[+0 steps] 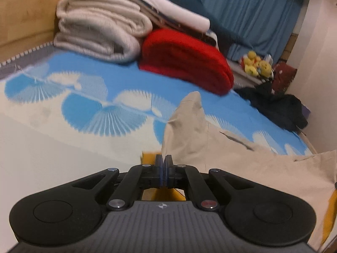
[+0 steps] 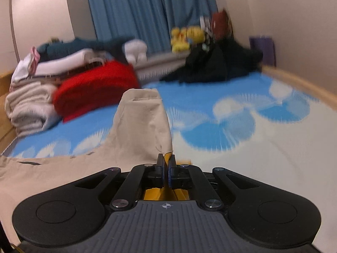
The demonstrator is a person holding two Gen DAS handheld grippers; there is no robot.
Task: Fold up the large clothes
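Beige garment [image 1: 189, 130] (pinched) in both closed hand-held grippers

Open bedsheet [image 1: 52, 139] ahead; folded blankets [image 1: 101, 31], red blanket [image 1: 185, 61] and dark clothes [image 1: 280, 109] block the far end

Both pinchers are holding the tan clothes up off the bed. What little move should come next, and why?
Probably carry both held corners forward together, toward the red blanket, then lower them. The left gripper and right gripper are each shut on a raised peak of the beige garment, while the rest lies flat on the blue-patterned sheet, so a fold looks ready.
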